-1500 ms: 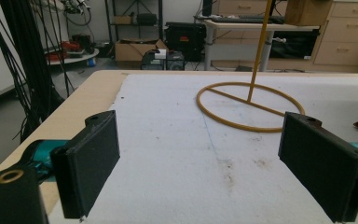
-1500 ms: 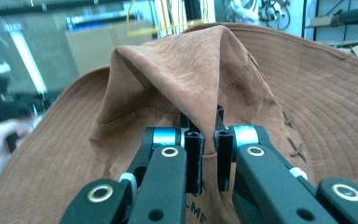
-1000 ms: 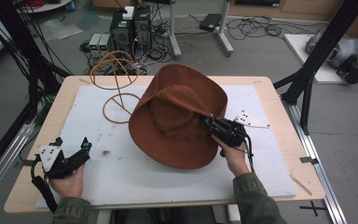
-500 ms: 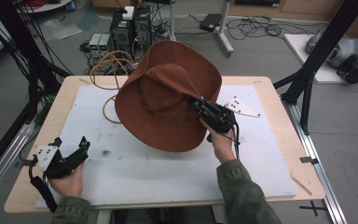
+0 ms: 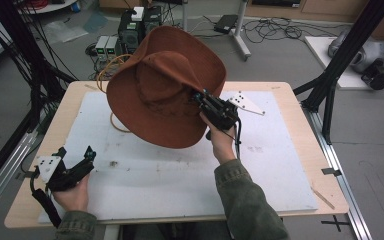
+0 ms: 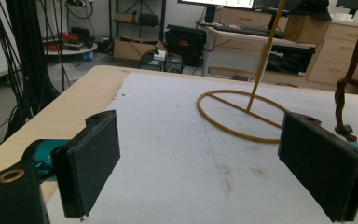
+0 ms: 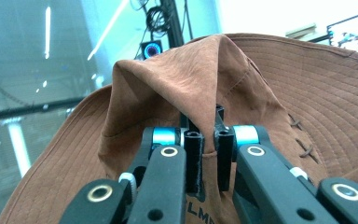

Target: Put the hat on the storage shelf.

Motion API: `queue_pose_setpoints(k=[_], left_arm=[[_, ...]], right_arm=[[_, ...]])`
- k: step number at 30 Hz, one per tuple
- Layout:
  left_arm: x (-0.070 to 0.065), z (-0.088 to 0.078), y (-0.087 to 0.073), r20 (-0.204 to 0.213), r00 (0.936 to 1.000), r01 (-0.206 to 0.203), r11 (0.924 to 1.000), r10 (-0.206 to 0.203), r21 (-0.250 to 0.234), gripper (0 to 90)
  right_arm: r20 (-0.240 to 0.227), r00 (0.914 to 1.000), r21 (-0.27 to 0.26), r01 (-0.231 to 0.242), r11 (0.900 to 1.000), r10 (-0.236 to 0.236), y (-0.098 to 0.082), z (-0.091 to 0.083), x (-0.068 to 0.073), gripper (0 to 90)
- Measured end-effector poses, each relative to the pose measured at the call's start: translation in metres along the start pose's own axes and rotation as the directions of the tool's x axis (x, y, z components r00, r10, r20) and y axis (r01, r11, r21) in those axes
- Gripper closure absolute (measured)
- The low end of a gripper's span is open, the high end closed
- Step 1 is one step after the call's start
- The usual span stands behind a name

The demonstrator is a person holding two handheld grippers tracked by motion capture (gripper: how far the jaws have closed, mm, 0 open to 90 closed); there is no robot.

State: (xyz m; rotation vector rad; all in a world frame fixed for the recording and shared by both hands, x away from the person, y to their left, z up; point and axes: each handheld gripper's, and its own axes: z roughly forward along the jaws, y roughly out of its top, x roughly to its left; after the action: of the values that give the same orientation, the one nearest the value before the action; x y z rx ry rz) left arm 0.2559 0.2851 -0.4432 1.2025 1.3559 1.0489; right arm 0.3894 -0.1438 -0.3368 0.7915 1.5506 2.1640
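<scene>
The right gripper is pinching a fold of the brown hat with its jaws closed tight, holding it tilted in the air above the tabletop. It appears to be carrying the hat toward the yellow wire stand. The left gripper is resting with jaws wide and empty. Next, the crown likely needs lowering over the stand's upright.
</scene>
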Motion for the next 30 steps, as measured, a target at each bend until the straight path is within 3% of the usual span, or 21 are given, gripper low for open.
queue_pose_setpoints(k=[8,17,21,25,30], left_arm=[[0.002,0.001,0.000,0.001,1.0000,0.006,1.0000,-0.006,-0.001,12.9],[0.004,0.002,0.000,0.003,1.0000,0.007,1.0000,-0.007,0.002,12.9],[0.005,0.002,0.000,-0.001,1.0000,0.008,1.0000,-0.008,-0.005,13.0],[0.007,0.002,0.000,-0.003,1.0000,0.001,1.0000,-0.001,-0.009,13.2],[0.008,0.002,0.000,-0.005,1.0000,0.008,0.9999,-0.008,-0.010,13.2]], right_arm=[[0.018,0.9998,-0.040,-0.011,0.999,0.012,0.007,0.029,-0.001,87.2],[0.016,0.9997,-0.037,-0.017,0.999,0.017,0.007,0.062,0.000,87.1],[0.025,0.9996,-0.034,-0.011,0.999,0.012,0.009,0.086,0.003,87.1],[0.033,0.9994,-0.025,-0.010,1.000,0.011,0.010,0.100,0.005,87.1],[0.008,0.9997,-0.027,-0.024,0.999,0.024,0.013,0.129,0.016,87.0]])
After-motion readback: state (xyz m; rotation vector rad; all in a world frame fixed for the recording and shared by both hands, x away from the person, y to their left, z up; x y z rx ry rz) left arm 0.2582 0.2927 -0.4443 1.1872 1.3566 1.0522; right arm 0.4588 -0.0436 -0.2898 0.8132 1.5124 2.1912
